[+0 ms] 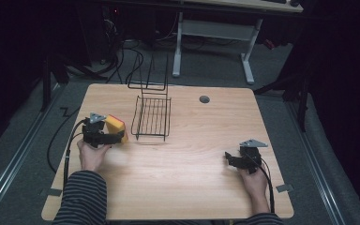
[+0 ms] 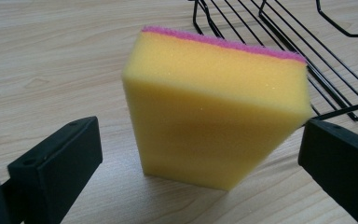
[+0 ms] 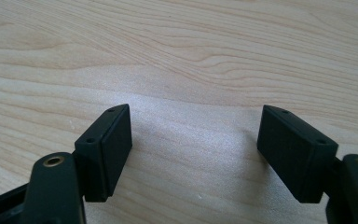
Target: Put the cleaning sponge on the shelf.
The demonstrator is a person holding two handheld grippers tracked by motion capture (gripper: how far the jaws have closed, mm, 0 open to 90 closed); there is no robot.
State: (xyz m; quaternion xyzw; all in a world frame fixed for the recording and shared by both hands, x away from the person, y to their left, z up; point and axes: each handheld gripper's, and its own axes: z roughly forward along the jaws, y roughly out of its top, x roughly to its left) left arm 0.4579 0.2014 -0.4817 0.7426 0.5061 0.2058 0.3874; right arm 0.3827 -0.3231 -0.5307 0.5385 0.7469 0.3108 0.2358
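Yellow sponge (image 2: 214, 116) upright btwn open left claw (image 2: 200, 158) jaws.

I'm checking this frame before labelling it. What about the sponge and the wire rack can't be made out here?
- Sponge far face: left gripper view, hidden by its own yellow body; just a pink edge shows.
- Sponge against the left tongs: high view, too small to tell contact.
- Wire rack: left gripper view, cut off by the top and right edges.
- Rack's upright back: high view, thin wires fade into the dark floor.

Dim room, grey floor (image 1: 23, 140), white-legged desk (image 1: 215, 28) behind.
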